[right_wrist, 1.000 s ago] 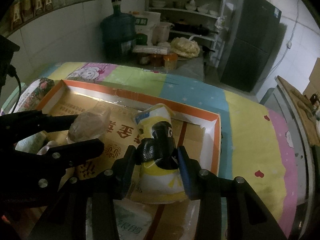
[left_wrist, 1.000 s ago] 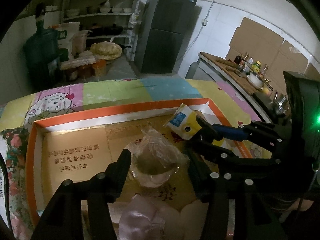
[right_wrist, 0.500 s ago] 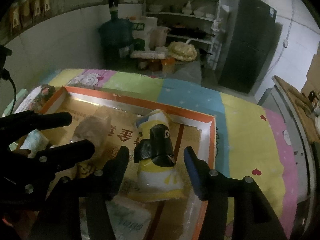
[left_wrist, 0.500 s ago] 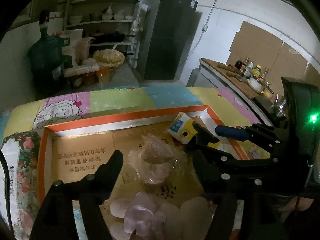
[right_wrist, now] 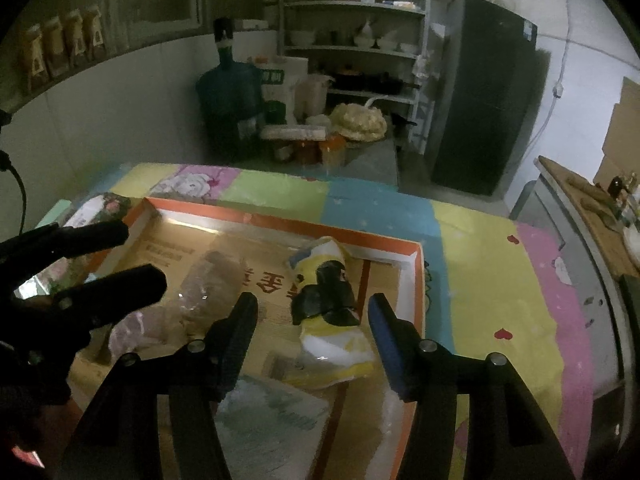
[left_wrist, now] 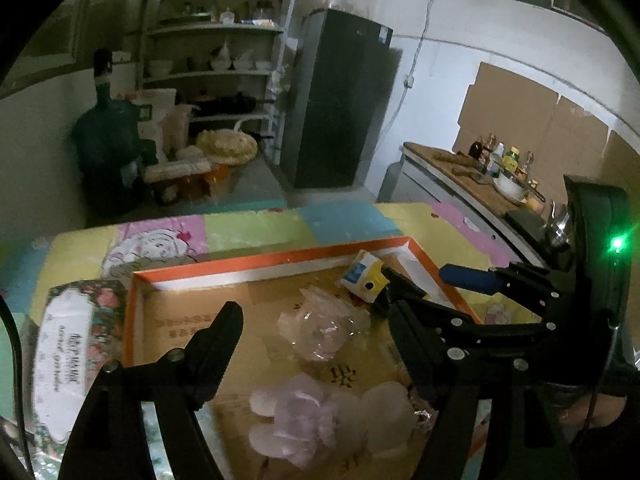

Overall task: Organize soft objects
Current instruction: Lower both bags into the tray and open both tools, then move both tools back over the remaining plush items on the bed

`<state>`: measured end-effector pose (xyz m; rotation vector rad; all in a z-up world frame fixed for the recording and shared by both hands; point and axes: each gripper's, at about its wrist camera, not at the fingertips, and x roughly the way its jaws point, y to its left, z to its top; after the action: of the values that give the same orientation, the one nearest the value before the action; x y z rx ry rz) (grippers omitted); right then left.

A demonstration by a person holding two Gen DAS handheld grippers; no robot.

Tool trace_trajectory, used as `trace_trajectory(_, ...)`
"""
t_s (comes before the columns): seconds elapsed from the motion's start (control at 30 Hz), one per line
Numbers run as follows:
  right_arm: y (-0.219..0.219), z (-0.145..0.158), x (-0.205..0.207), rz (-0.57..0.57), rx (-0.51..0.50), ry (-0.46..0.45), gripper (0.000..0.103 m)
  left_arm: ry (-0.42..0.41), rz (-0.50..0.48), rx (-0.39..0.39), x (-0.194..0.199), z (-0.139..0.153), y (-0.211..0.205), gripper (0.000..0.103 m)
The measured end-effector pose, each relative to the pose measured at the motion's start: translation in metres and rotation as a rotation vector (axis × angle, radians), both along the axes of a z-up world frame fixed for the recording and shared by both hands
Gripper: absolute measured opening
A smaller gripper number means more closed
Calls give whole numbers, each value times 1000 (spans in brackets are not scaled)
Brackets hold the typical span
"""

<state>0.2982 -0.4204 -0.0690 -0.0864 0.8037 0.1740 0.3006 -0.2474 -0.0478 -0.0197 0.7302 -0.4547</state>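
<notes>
An orange-rimmed cardboard box (left_wrist: 260, 264) (right_wrist: 280, 222) lies on a patchwork tablecloth. In it a clear crumpled plastic bag (left_wrist: 324, 328) (right_wrist: 208, 280) rests under my left gripper (left_wrist: 310, 316) (right_wrist: 140, 256), which is open and held above it without touching. A yellow-and-white pouch (left_wrist: 366, 280) (right_wrist: 332, 344) with a black patch lies near the box's right wall. My right gripper (right_wrist: 314, 308) (left_wrist: 416, 272) hovers open over it, one finger on either side, the pads clear of the pouch. Pale pink soft bags (left_wrist: 304, 416) (right_wrist: 132, 328) sit at the box's near side.
A flowery wrapped package (left_wrist: 68, 352) (right_wrist: 100, 208) lies just outside the box's left wall. A flat printed packet (right_wrist: 272, 408) is in the box's near part. Beyond the table stand a water jug, shelves, a dark fridge and a counter (left_wrist: 460, 168) with bottles.
Both grippers opened and drew back upward. The left let go of the clear bag, the right let go of the yellow pouch; both items now lie loose in the box.
</notes>
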Motion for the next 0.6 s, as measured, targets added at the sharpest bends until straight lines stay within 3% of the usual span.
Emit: trace_trajectory(0.6, 21, 20, -29, 20, 17, -41, 59, -55, 47, -26, -31, 20, 31, 75)
